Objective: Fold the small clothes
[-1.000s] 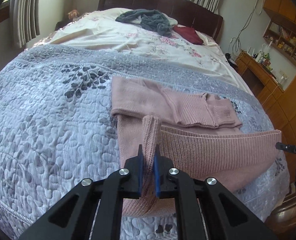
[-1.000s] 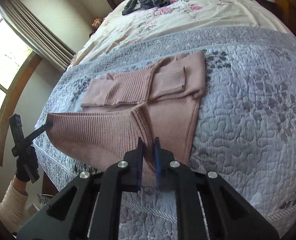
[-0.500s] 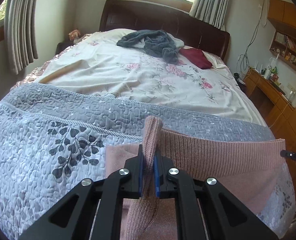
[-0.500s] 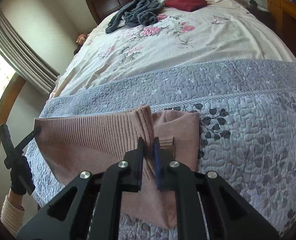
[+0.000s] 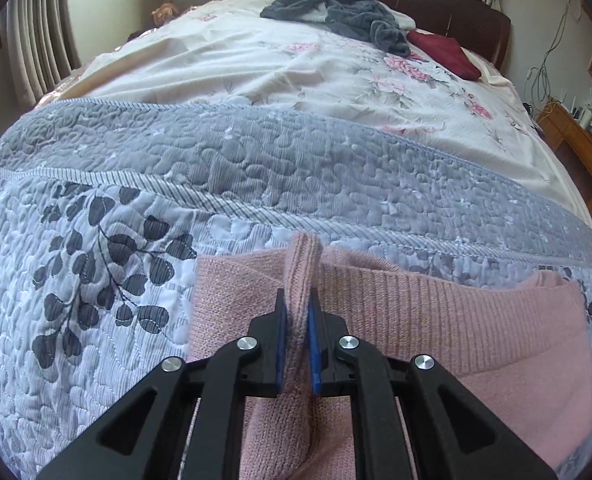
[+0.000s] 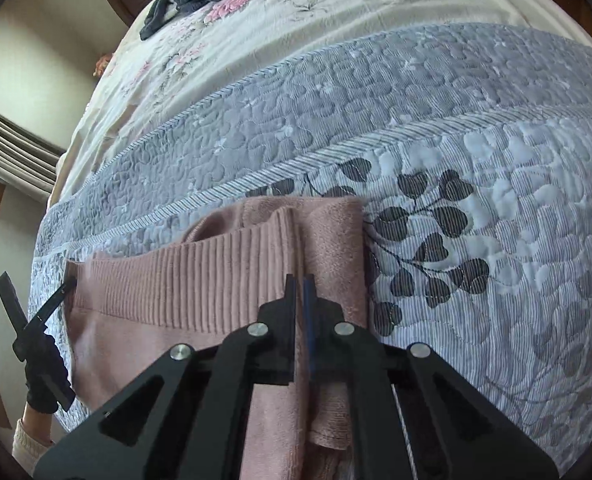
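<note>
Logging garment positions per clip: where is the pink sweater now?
The pink sweater lies on the grey quilt at the bed's near end, its ribbed hem pinched by the left gripper and right gripper.

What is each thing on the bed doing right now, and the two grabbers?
Pink sweater: lying on the quilt, ribbed hem folded over, pinched at both ends.
Left gripper: shut on the sweater.
Right gripper: shut on the sweater.
Gray quilt: spread flat.
Dark gray garment: crumpled, unfolded.
Red garment: lying near the headboard.
</note>
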{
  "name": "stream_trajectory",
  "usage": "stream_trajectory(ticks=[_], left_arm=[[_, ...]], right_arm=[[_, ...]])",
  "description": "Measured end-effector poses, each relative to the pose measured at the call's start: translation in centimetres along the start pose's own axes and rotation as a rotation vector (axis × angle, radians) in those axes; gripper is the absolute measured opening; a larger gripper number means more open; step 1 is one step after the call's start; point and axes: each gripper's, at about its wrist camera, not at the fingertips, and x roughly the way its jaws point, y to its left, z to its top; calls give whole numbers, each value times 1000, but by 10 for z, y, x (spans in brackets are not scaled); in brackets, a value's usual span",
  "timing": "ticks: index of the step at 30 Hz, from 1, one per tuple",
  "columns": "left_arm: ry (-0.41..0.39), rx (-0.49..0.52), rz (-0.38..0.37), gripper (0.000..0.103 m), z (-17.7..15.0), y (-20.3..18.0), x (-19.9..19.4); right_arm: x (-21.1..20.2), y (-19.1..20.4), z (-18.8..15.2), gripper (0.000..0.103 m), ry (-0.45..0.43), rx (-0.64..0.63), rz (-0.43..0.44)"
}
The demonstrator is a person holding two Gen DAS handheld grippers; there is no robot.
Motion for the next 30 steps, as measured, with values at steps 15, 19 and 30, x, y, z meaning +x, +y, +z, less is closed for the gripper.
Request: stream_trajectory(ticks=[15,19,30], left_arm=[[-38,83,-101,35,-78,-9,-112],[38,101,-136,36,-105,-28,-107],[152,51,-135,35,-136,-16,-71]], right_arm=[[-60,6,-139,44,77,-71,116],[-48,5,-157,29,135,-68,94],[-40,-1,-168,10,178,-70,8]])
